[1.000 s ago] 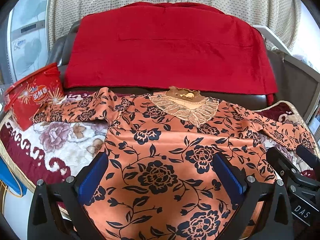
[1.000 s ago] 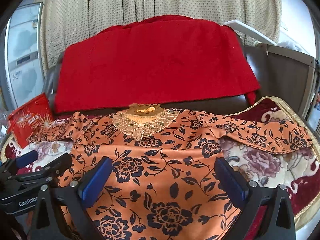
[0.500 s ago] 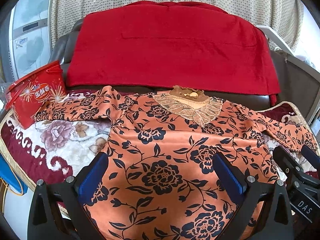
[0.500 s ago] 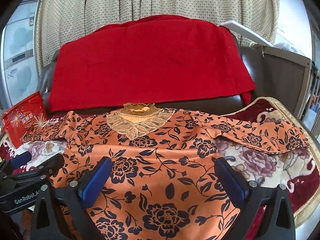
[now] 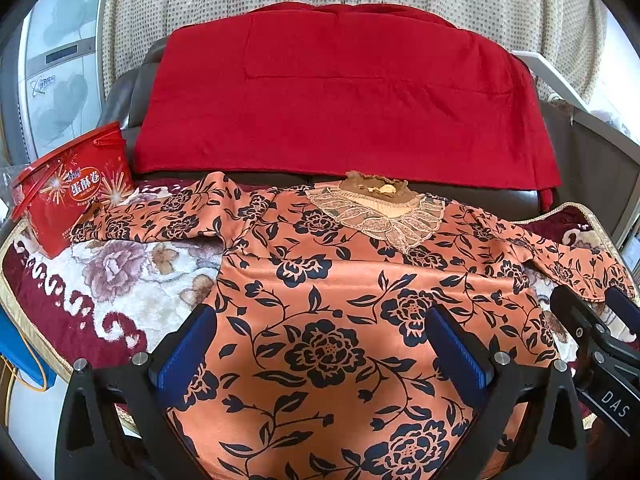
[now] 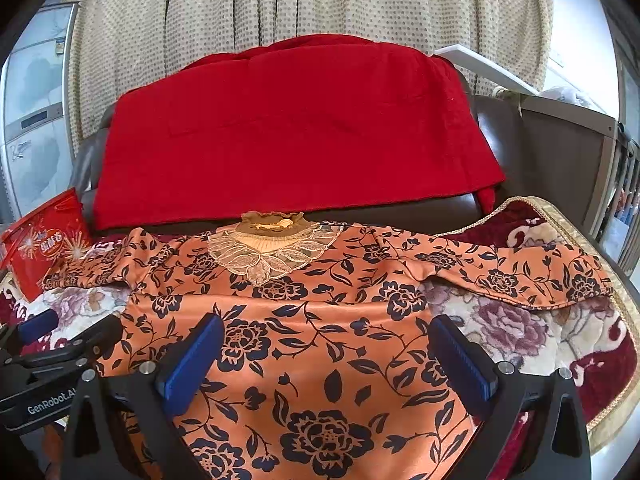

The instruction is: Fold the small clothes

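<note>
An orange blouse (image 5: pixel 320 300) (image 6: pixel 320 320) with dark flowers and a lace collar (image 5: pixel 380 216) (image 6: pixel 272 252) lies spread flat, face up, on a flowered blanket. Both sleeves stretch out sideways. My left gripper (image 5: pixel 322 340) hangs open above the blouse's lower body, nothing between its blue pads. My right gripper (image 6: pixel 332 352) is open too, over the same lower part, a little to the right. Each gripper shows at the edge of the other's view: the right one (image 5: pixel 592 320), the left one (image 6: pixel 64 336).
A red snack tub (image 5: pixel 76 188) (image 6: pixel 40 252) stands at the blouse's left sleeve end. A red cloth (image 5: pixel 344 100) (image 6: pixel 296 128) drapes a dark sofa back behind. The flowered blanket (image 5: pixel 100 280) (image 6: pixel 520 328) ends in a gold trim. A curtain hangs further back.
Both grippers have risen and tilted slightly, so the blouse sits a little lower in both views. The blouse itself has not moved, and both grippers stay open.
</note>
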A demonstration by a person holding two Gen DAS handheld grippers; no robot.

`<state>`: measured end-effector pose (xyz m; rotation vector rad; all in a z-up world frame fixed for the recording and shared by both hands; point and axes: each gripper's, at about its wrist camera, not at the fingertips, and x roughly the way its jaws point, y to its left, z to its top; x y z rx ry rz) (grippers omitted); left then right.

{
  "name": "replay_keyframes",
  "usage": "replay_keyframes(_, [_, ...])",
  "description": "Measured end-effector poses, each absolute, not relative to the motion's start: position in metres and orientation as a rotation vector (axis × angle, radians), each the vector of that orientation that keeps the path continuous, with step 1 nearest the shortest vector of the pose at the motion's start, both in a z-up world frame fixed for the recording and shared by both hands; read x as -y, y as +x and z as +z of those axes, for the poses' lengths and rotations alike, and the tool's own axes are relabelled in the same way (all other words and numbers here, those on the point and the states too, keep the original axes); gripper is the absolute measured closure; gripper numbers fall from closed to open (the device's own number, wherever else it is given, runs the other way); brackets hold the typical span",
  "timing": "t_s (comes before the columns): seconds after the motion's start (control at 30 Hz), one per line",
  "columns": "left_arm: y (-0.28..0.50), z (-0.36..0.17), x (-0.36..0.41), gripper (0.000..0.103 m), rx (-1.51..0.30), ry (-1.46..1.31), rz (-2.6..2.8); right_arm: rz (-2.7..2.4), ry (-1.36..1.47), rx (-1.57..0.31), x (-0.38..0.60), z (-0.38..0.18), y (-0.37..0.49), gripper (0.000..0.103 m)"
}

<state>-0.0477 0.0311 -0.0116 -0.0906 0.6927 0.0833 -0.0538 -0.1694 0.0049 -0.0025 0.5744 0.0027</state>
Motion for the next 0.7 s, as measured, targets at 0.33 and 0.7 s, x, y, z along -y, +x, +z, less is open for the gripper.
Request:
replay_keyframes(0.33, [-0.048,-0.012,-0.031,0.000,-0.693,-0.089,0.083,0.007,-0.006,-0.570,0.168,0.007,-0.053,0.000])
replay_keyframes(0.7, [-0.029,-0.061,-0.060,0.000,-0.801,-0.106,0.129,0.172,0.265,-0.607,0.230,-0.017,-0.051,0.000])
